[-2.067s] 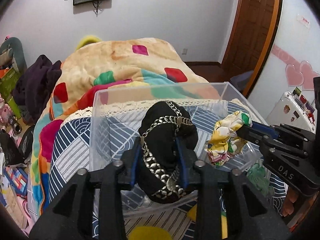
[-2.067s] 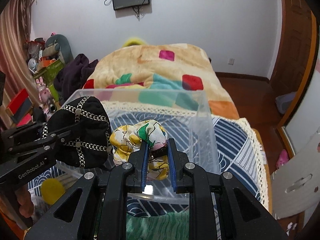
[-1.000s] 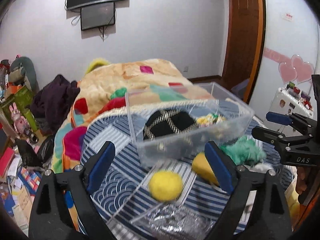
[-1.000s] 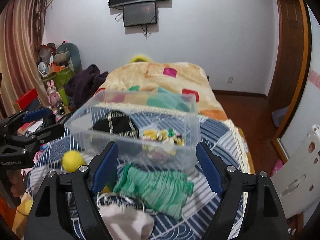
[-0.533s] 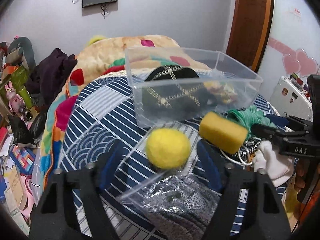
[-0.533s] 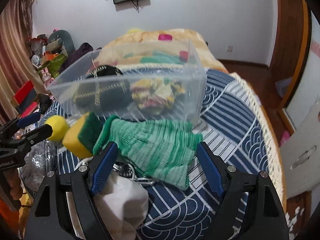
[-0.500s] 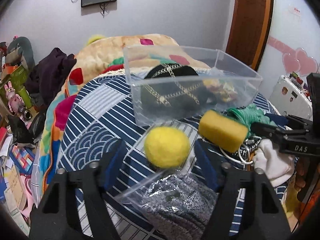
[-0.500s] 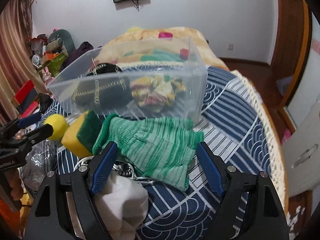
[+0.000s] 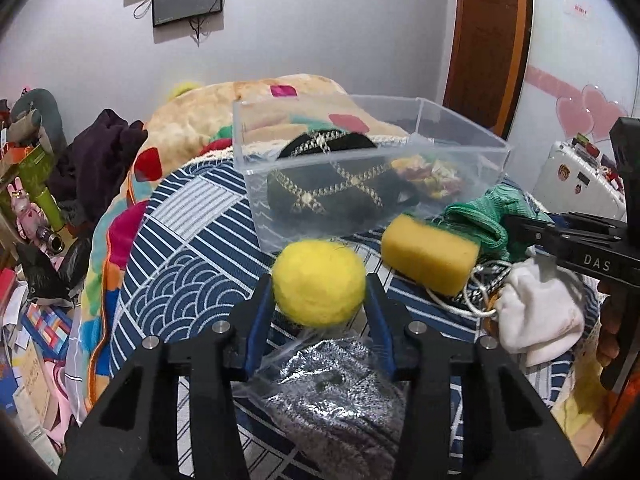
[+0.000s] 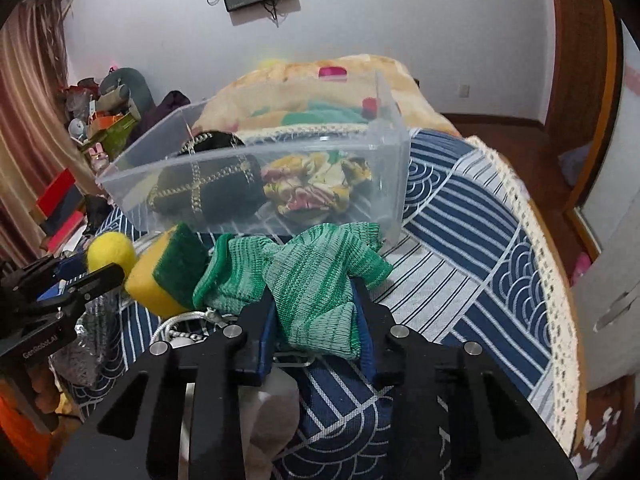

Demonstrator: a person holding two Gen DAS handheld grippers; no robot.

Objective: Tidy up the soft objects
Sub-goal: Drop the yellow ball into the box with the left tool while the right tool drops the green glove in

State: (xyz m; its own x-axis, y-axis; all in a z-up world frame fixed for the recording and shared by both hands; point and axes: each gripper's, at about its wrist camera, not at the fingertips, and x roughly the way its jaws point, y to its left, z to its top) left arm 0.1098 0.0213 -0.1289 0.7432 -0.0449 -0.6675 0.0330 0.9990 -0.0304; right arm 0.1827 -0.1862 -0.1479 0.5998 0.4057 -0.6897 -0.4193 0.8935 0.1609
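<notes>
A clear plastic bin [image 9: 460, 148] stands on the blue patterned cloth and holds a black chained pouch [image 9: 332, 196] and a floral fabric piece [image 10: 316, 188]. My left gripper [image 9: 319, 304] is shut on a yellow felt ball [image 9: 318, 282], just in front of the bin; the ball also shows in the right wrist view [image 10: 110, 256]. My right gripper [image 10: 316, 326] is shut on a green knitted cloth [image 10: 312, 280], which lies in front of the bin [image 10: 384, 136]. A yellow and green sponge [image 9: 428, 258] lies between the two grippers.
A bagged steel scourer [image 9: 332, 408] lies under my left gripper. A white cloth [image 9: 540, 320] and a white cord [image 10: 180, 322] lie by the sponge. A colourful blanket [image 9: 260, 100] is behind the bin. Clutter [image 9: 36, 200] fills the floor at the left.
Both grippers went from holding items over the bin to open, then dropped toward the cloth. The left has closed on the yellow ball, the right on the green cloth.
</notes>
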